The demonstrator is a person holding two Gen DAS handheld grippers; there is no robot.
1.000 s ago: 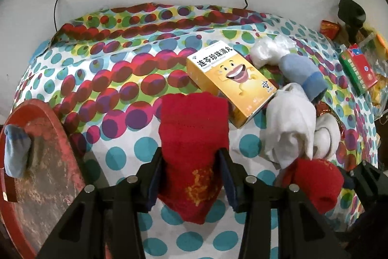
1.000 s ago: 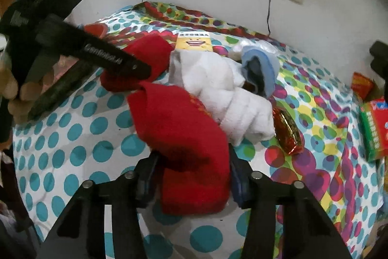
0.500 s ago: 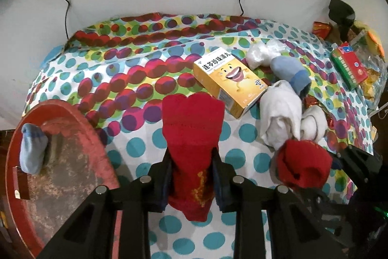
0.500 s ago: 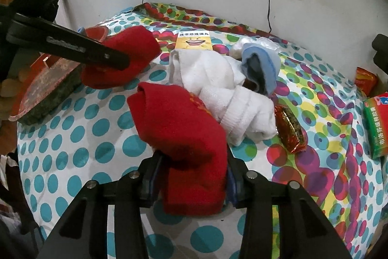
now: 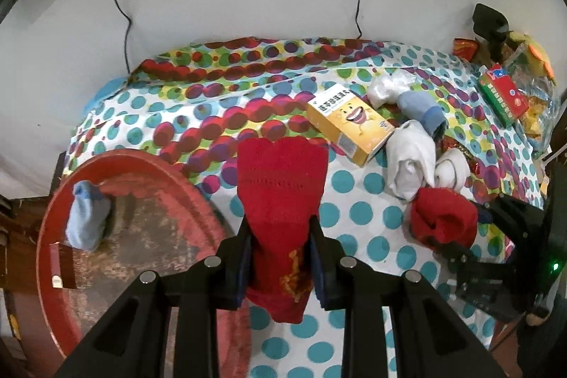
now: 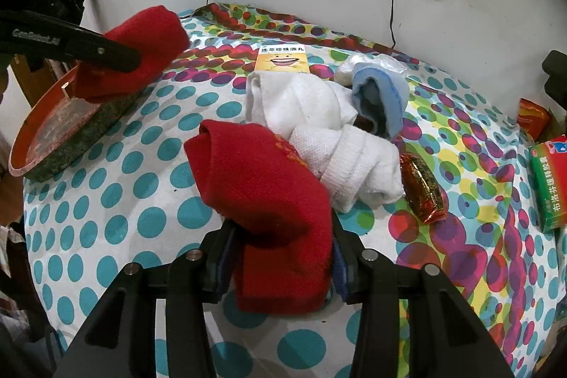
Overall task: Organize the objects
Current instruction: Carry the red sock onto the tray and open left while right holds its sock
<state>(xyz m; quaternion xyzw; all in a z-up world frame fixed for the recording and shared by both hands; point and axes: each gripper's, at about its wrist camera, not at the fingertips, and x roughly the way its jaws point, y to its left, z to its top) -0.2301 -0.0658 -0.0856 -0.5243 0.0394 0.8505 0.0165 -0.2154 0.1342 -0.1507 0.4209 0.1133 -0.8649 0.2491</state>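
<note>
Red socks fill both grips: the left hand-held gripper (image 5: 280, 247) clenches one red sock (image 5: 281, 197) above the red tray's (image 5: 53, 215) near edge. Over the dotted worktop (image 6: 117, 186), the right hand-held gripper (image 6: 280, 257) grasps the other red sock (image 6: 269, 201).

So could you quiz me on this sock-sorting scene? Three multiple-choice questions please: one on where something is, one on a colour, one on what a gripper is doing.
1. Where does the small light blue sock lie?
A. in the round red tray
B. on the yellow medicine box
C. under the white socks

2. What colour is the sock in the left gripper?
A. white
B. red
C. blue

3. What is the right gripper doing?
A. hanging open over bare cloth
B. gripping a snack wrapper
C. clamped on a red sock

Answers:
1 A: the blue sock rests inside the tray, at its left side.
2 B: the left gripper's red sock stands up between the jaws.
3 C: both jaws press the right gripper's red sock, which folds over beside the white socks.
</note>
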